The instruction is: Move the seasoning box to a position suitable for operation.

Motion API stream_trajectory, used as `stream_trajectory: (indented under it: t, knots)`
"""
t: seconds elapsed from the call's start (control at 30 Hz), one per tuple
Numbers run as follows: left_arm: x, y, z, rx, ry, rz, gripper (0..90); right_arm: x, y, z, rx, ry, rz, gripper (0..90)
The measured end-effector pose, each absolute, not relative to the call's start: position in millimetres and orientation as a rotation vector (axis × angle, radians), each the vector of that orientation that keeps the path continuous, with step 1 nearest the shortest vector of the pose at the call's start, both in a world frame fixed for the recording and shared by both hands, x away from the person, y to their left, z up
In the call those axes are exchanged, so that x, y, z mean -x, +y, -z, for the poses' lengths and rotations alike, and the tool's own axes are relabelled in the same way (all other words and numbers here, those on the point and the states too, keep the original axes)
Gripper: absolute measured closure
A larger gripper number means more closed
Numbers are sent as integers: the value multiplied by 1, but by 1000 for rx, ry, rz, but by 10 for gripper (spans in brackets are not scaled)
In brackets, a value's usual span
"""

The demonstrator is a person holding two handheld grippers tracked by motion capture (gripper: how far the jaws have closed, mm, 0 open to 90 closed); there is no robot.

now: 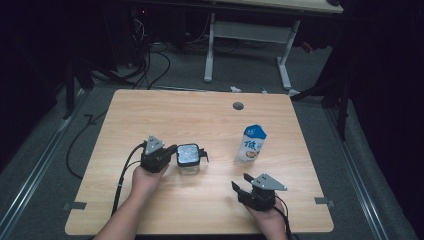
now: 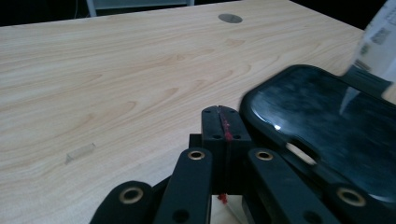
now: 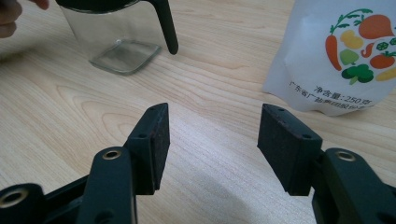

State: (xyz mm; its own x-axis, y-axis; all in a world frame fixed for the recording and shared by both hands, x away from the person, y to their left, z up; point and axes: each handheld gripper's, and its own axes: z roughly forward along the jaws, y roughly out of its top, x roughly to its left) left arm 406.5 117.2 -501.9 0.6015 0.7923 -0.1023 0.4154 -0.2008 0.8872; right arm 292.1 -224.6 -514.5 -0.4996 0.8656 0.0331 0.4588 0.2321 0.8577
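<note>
In the high view the left gripper (image 1: 171, 152), jaws together, sits at centre-left just beside the lidded glass jar (image 1: 188, 159), while the right gripper (image 1: 240, 184), jaws apart, waits lower right.

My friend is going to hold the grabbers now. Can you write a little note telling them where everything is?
Left gripper: shut, nothing between its jaws, right beside the clear jar's black lid; I cannot tell if it touches.
Right gripper: open, empty, resting near the table's front edge.
Jar: upright, lid on, clasps hanging down its sides.
White pouch: standing to the jar's right, looks unopened.
Done: nothing visible yet.
Left: probably take the lid off and open the pouch.
</note>
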Motion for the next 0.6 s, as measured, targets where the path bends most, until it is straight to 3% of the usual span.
stream_trajectory:
  t: [0.43,0.6]
  knots:
    - [-373,107,495,-1806,913,-457,900,-292,-225,512,-1210,2052,-1189,436]
    - [-372,118,502,-1809,986,-443,900,-291,-221,513,-1194,2075,-1204,572]
